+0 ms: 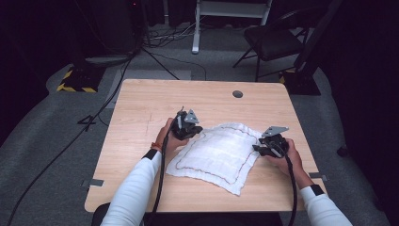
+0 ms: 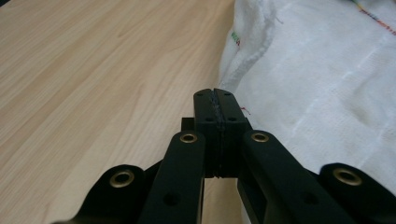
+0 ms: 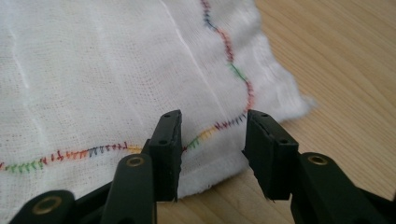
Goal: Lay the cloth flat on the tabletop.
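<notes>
The white gauze cloth with wavy multicoloured stitching lies flat, mid-way across the pale wooden tabletop. Nearest, the right gripper spreads its fingers wide over a stitched corner; it should, I judge, drop low and bite past the hem. Farther off, the left gripper sits pinched together beside the cloth's edge, holding nothing.

You see the table lit evenly from above while the room behind stays dark; your close views blur the black jaws and wash out the white cloth
</notes>
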`<state>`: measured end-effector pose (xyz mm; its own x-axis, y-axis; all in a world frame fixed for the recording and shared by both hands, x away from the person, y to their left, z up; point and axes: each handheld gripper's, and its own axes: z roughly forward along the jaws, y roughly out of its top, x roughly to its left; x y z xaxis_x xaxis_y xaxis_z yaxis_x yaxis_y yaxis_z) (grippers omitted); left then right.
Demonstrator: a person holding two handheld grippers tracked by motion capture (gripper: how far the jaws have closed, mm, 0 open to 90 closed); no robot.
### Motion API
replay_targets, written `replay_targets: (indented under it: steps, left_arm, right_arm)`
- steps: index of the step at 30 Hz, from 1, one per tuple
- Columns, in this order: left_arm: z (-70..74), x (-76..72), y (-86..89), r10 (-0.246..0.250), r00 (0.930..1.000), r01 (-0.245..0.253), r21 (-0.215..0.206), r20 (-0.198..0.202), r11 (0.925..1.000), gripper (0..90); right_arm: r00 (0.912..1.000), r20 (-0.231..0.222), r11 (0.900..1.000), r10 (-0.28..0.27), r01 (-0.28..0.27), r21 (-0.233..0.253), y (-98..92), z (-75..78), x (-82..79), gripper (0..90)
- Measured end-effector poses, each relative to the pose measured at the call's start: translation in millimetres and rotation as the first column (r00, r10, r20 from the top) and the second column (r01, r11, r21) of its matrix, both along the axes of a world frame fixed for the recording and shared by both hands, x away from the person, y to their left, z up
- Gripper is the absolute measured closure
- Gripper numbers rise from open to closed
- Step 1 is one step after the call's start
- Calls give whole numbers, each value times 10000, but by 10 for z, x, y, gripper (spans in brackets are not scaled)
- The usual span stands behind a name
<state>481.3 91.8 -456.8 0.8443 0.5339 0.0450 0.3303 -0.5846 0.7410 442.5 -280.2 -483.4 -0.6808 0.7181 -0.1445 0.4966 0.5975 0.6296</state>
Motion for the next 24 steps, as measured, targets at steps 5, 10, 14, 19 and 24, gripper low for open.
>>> replay_targets:
  steps: [5,10,14,19,24]
  left_arm:
    - [-16,62,147,449,9990,-450,-129,-30,9989,893]
    - [-106,126,165,1165,9930,-1164,63,-196,9932,840]
    - [-103,136,199,1551,9872,-1550,49,-360,9879,586]
    - [16,-18,84,862,9963,-863,-293,-27,9958,394]
    - [-110,-19,-139,939,9947,-957,418,423,9945,429]
  right_arm:
    - [9992,-12,9992,-405,405,63,-17,-4,32,505]
    - [9970,259,9973,-736,735,52,-4,-19,71,468]
    - [9939,578,9952,-937,951,-219,22,-20,87,460]
    - [9914,513,9927,-1207,1206,56,8,0,118,479]
    - [9925,495,9874,-1121,1057,1182,-9,105,59,515]
